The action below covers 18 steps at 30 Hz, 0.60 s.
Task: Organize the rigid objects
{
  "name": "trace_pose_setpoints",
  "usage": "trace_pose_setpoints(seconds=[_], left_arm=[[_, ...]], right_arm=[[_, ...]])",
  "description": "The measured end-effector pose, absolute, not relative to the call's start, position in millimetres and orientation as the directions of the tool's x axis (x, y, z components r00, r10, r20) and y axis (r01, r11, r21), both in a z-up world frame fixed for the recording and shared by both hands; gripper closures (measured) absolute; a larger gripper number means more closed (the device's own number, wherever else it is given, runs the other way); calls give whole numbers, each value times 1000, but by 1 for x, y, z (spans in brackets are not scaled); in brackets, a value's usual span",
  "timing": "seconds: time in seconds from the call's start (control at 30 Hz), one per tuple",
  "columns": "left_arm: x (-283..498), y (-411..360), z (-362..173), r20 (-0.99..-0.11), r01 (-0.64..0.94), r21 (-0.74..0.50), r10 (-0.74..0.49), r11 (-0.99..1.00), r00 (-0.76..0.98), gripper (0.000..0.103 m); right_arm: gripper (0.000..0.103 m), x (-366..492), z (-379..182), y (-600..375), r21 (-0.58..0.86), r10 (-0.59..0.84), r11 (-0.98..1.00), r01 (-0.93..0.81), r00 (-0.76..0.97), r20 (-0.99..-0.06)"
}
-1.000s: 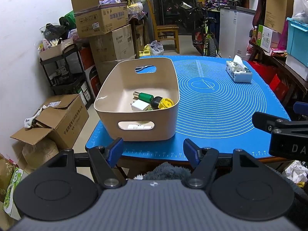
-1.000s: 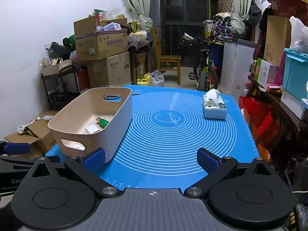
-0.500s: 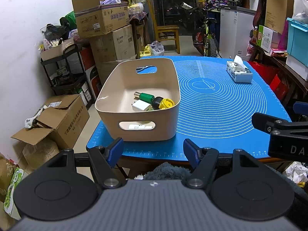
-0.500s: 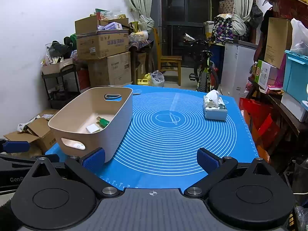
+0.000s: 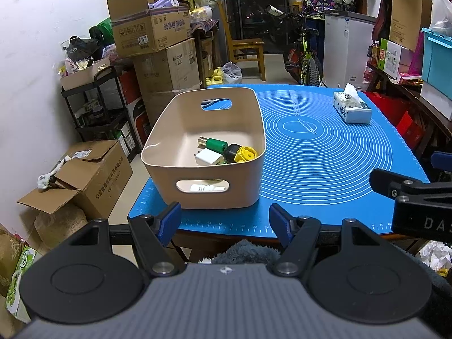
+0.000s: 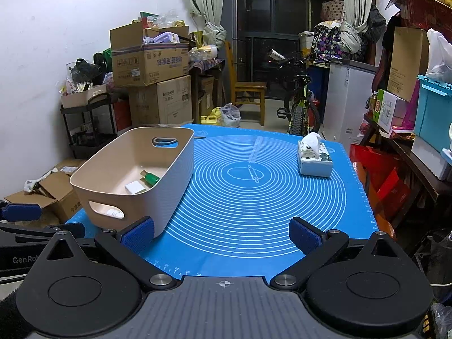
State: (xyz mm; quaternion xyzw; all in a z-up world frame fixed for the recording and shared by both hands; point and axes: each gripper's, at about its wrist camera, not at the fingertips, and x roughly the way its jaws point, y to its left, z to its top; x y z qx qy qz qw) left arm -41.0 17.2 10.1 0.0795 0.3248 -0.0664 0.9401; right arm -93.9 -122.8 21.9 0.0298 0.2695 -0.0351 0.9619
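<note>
The basket (image 5: pixel 214 186) stands on the mat (image 5: pixel 325 169) at its left; the tissue box (image 5: pixel 351 107) lies far right.

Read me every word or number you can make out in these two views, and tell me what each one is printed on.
"GenRo", cut off: left gripper body.
"DAS", cut off: right gripper body.
"22", "24": ruler on the blue mat near edge.
Cardboard boxes: print too blurred to read.
Label in the beige bin: too small.

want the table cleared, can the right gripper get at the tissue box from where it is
Probably yes. The right gripper is open and empty at the near edge of the blue mat, and the tissue box stands alone at the far right with only bare mat between. The beige bin sits off to the left.
</note>
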Motion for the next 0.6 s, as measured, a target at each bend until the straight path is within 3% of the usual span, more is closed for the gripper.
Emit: trace_pose_setpoints(seconds=[0.6], left_arm=[[-42,18,12,-619,166,102,-69,981,783,33]], right_arm=[[2,-97,17,-135,32,-58,996,87,850,-523]])
